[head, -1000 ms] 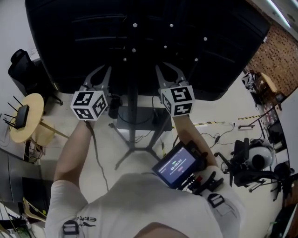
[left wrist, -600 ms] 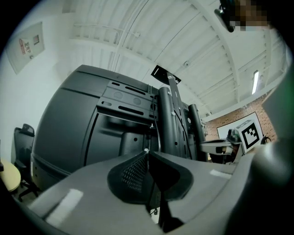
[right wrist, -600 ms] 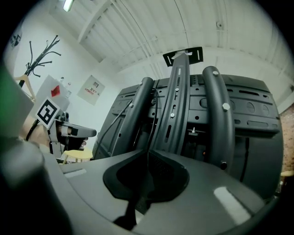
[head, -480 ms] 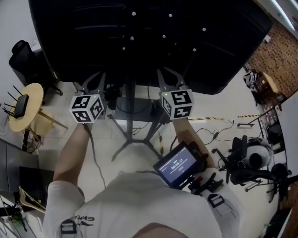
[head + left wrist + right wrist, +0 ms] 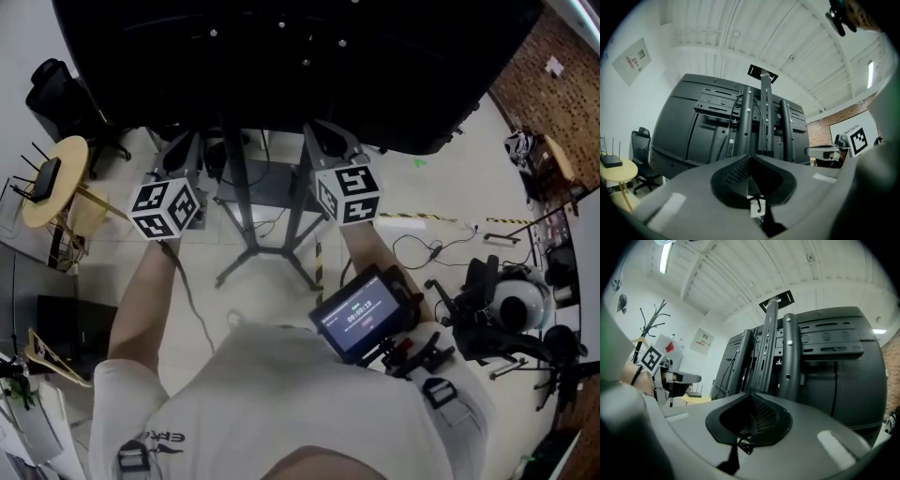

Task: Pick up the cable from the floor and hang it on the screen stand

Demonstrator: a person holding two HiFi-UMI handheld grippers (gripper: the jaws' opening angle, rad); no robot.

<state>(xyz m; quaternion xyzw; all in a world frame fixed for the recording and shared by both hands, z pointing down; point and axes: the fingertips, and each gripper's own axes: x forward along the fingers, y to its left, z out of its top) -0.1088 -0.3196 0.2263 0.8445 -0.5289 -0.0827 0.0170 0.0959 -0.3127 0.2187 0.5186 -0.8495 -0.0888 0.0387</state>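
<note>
- Both tongs point roughly level at the back of the screen stand [image 5: 236, 178], side by side. My guess is this is just a carrying pose and the pickup isn't started yet.
- The left gripper [image 5: 751, 161] has just been closing. Its jaws are now pressed together with nothing between them.
- The right gripper [image 5: 751, 399] looks the same, jaws together and empty.
- The cable [image 5: 433, 249] is my best pick for the task's thing. It's a thin dark line snaking over the pale floor, to the right of the stand's legs and well apart from both tongs. There are other thin leads around the stand's base too, so I can't be sure which one is meant.
- Neither gripper is near the floor, so I reckon one has to drop low and spread its jaws first.
- The jaws are smooth matte grey plastic, and the pads are black with a fine perforated mesh look, meeting in a V.
- The stand has dark metal uprights with holes along them, plus splayed legs. The screen [image 5: 281, 56] has a matte black moulded back dotted with shiny screws.
- The marker cubes [image 5: 164, 208] are white with blocky black squares.
</note>
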